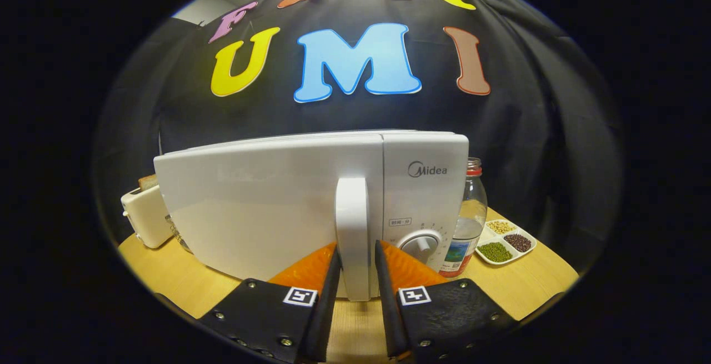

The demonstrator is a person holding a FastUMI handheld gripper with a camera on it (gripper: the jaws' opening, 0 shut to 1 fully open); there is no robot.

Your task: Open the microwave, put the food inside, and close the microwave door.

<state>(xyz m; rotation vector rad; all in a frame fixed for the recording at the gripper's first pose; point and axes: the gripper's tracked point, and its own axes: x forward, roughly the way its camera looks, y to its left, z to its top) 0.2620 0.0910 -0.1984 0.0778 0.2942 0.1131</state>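
Microwave (266, 208) door shut; its upright handle (352, 236) stands between the gripper (355, 261) fingers, long axis vertical, left of the dial (421, 243); fingers straddle it, contact unclear, food unseen.

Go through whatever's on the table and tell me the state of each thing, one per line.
Microwave door: closed.
Door handle: upright, between the fingers.
Gripper: fingers either side of the handle; grip unclear.
Bottle: upright, capped.
Toaster: bread sticking up.
Divided dish: beans in three compartments.
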